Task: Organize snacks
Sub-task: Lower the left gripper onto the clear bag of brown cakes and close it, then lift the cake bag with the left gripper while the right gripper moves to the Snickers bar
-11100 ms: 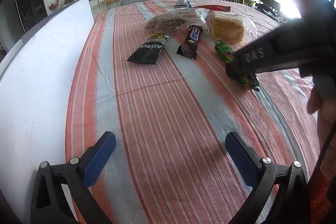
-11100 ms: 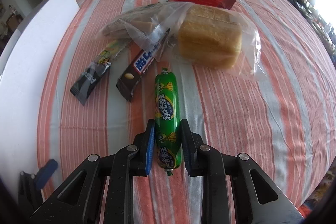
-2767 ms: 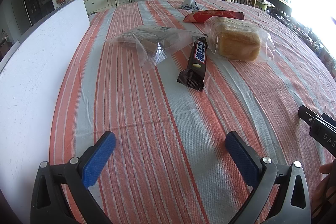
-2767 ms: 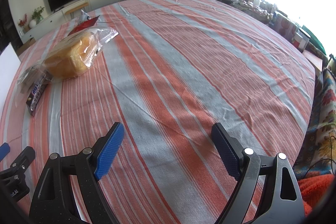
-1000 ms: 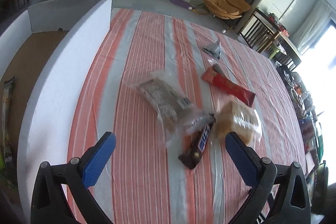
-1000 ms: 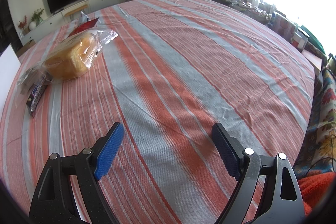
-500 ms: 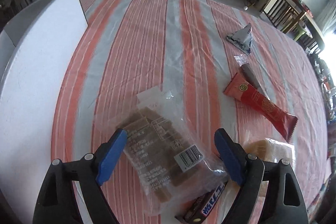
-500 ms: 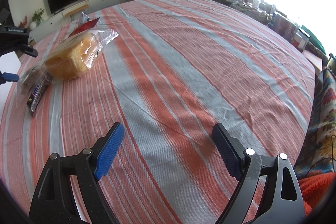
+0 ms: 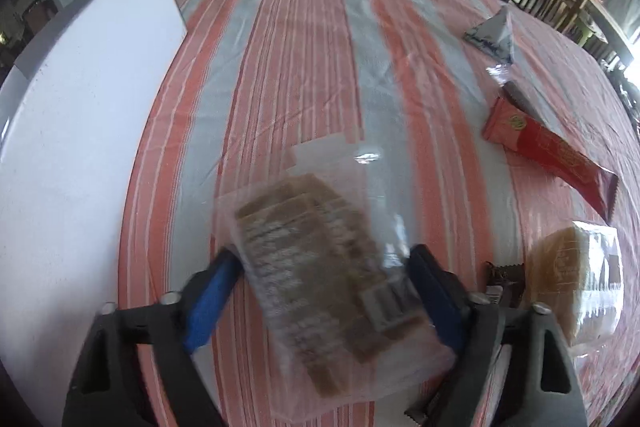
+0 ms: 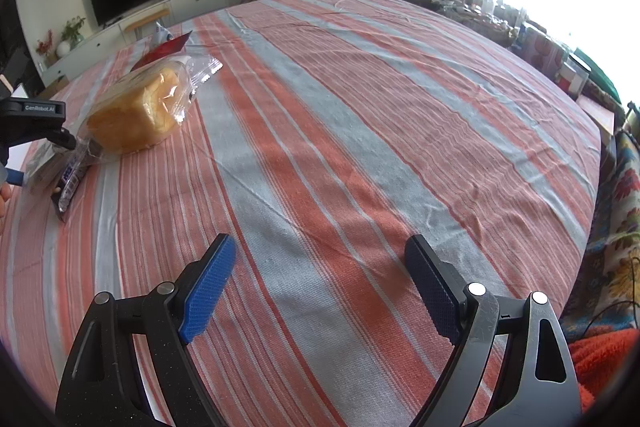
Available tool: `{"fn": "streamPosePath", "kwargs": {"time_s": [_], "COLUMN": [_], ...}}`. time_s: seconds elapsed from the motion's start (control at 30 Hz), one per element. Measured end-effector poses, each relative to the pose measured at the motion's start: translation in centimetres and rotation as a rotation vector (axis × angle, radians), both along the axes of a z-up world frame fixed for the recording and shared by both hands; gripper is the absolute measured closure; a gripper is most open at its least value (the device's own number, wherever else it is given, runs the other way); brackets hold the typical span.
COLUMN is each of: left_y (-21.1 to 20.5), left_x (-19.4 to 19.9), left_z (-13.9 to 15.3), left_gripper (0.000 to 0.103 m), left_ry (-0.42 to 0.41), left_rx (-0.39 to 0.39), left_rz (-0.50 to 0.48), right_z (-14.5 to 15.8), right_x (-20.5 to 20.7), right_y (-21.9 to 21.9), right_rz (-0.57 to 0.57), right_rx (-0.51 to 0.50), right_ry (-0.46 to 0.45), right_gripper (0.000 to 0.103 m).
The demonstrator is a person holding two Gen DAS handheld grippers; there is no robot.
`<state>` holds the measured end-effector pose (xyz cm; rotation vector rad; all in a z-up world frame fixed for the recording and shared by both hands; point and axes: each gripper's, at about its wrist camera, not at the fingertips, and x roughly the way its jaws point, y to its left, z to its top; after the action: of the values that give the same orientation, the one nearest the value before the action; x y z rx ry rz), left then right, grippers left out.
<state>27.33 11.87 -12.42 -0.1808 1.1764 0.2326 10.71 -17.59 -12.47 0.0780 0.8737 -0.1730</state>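
A clear bag of brown biscuits (image 9: 312,275) lies on the striped tablecloth (image 9: 312,67). My left gripper (image 9: 322,267) points steeply down over it, its jaws closing with the bag between the blue pads; the left pad (image 9: 212,291) is at the bag's edge. A bagged bread loaf (image 9: 576,283) and a dark chocolate bar (image 9: 504,279) lie just to the right. In the right wrist view, my right gripper (image 10: 320,279) stands open above bare cloth, with the bread loaf (image 10: 136,115) and chocolate bar (image 10: 70,179) far to its left.
A white box wall (image 9: 80,147) runs along the left side. A red snack packet (image 9: 548,151) and a grey triangular packet (image 9: 494,35) lie farther back on the right. Chairs and a cabinet stand beyond the table.
My left gripper has come down and closer over the biscuit bag, and its jaws have narrowed around it. The right gripper has stayed still.
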Motion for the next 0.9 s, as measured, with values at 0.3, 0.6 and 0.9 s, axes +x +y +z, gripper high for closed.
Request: {"fn": "streamPosePath", "kwargs": {"time_s": [0.3,0.6,0.9], "left_y": [-7.0,-6.1,-5.5], "left_x": [-9.7,-16.9,-16.0], "left_z": [1.0,0.7,-1.3], "left_gripper": [0.05,0.046,0.003], "left_ry": [-0.054,-0.135,-0.225], "left_rx": [-0.057,-0.021,0.053], "left_rz": [-0.367,-0.305,-0.246], "right_z": [0.0,0.0,0.0], "right_x": [0.0,0.0,0.0], "right_y": [0.0,0.0,0.0], "right_rz": [0.0,0.0,0.0], "right_rx": [0.0,0.0,0.0], "right_ry": [0.0,-0.001,-0.001], "right_gripper": [0.014,0.014,0.014]}}
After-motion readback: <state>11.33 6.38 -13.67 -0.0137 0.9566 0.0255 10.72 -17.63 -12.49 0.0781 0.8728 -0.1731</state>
